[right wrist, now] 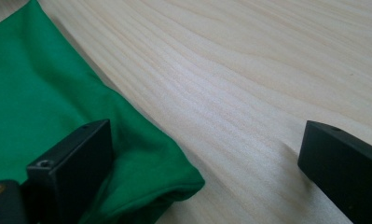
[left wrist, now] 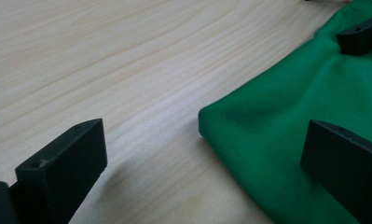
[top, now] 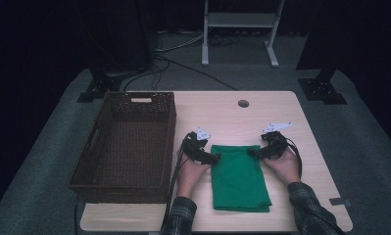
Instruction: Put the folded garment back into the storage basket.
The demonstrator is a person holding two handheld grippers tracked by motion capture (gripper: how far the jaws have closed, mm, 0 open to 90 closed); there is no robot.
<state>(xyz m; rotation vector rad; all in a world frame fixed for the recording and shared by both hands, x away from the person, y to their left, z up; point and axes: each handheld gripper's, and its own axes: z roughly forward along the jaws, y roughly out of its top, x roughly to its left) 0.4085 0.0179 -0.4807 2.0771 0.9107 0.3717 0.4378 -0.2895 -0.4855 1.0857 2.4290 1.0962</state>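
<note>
— Plaid sleeves [top: 183, 215] are coming in nearest the camera in the high view. What are the hands doing?

— Each one is holding a gripper at a far corner of the green cloth [top: 239, 177]. The left gripper [top: 213, 157] is sitting at the cloth's far left corner, the right gripper [top: 253, 152] at its far right corner.

— How are the jaws standing?

— Both pairs are gaping wide. In the left gripper view, one jaw is resting over bare wood and the other over the green cloth [left wrist: 286, 135], with the corner lying between them. In the right gripper view it is much the same: one jaw is sitting over the green cloth [right wrist: 44, 107], the other over the table [right wrist: 230, 70]. Neither pair is pinching anything.

— And where is the cloth lying?

— It is lying folded and flat on the table [top: 232, 117], toward the near edge, just right of the brown wicker basket [top: 109, 183], which is standing on the table's left side.
</note>
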